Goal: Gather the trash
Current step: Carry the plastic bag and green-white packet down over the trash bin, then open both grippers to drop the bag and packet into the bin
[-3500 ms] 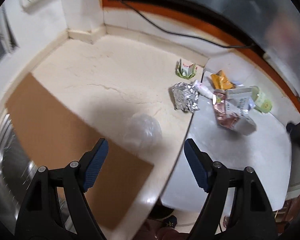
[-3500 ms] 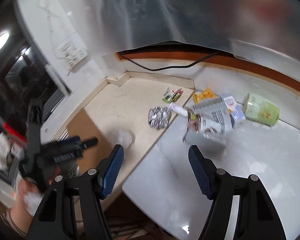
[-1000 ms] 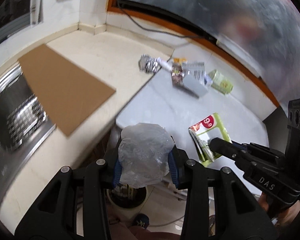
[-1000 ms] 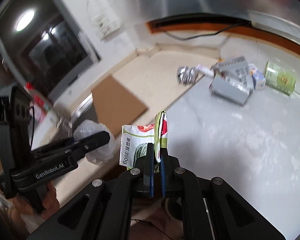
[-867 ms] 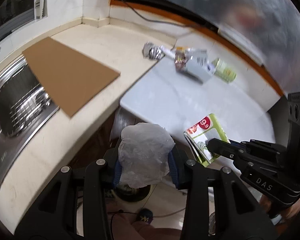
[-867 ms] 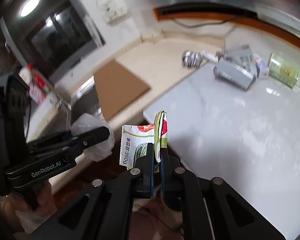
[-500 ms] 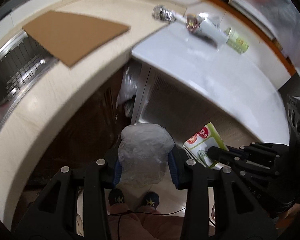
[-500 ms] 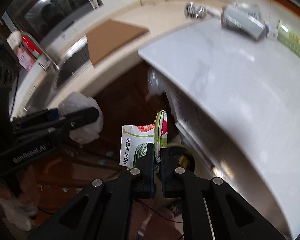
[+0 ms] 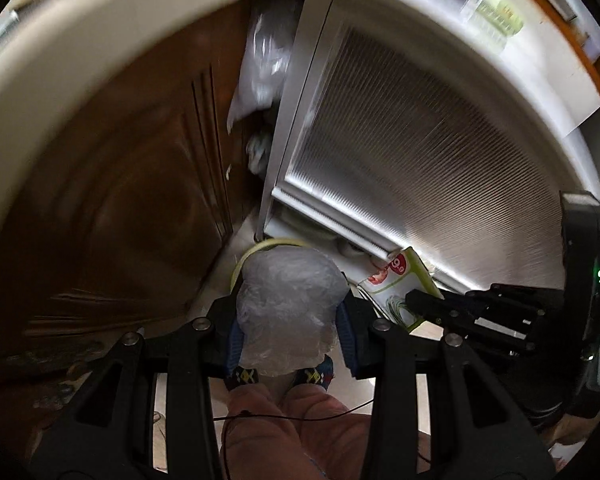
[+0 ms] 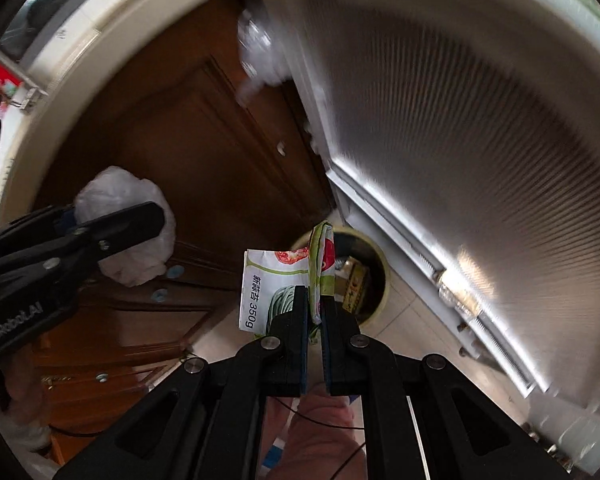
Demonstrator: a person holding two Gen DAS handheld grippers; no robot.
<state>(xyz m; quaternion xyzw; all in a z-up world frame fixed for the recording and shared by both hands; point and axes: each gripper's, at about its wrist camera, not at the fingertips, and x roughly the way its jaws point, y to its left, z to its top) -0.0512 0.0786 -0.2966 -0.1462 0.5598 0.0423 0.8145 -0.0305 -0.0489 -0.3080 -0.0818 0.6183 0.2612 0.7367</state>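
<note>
My left gripper (image 9: 290,326) is shut on a crumpled clear plastic bag (image 9: 290,308), held low above the floor over a round yellow-rimmed trash bin (image 9: 260,246) that it mostly hides. My right gripper (image 10: 315,312) is shut on a green and white food packet (image 10: 278,280), just in front of the same bin (image 10: 374,280), which has trash inside. The right gripper shows in the left wrist view (image 9: 420,302) with the packet (image 9: 396,284). The left gripper (image 10: 140,220) and its bag (image 10: 128,232) show at the left of the right wrist view.
A brown wooden cabinet door (image 9: 112,208) stands on the left and a ribbed silver appliance front (image 9: 428,152) on the right. White plastic bags (image 9: 266,64) are stuffed in the gap between them. The counter edge (image 9: 112,12) curves overhead. The person's feet (image 9: 278,376) are below.
Both grippers have come down from counter height to floor level with their loads still held. The trash bin is now close under both of them.
</note>
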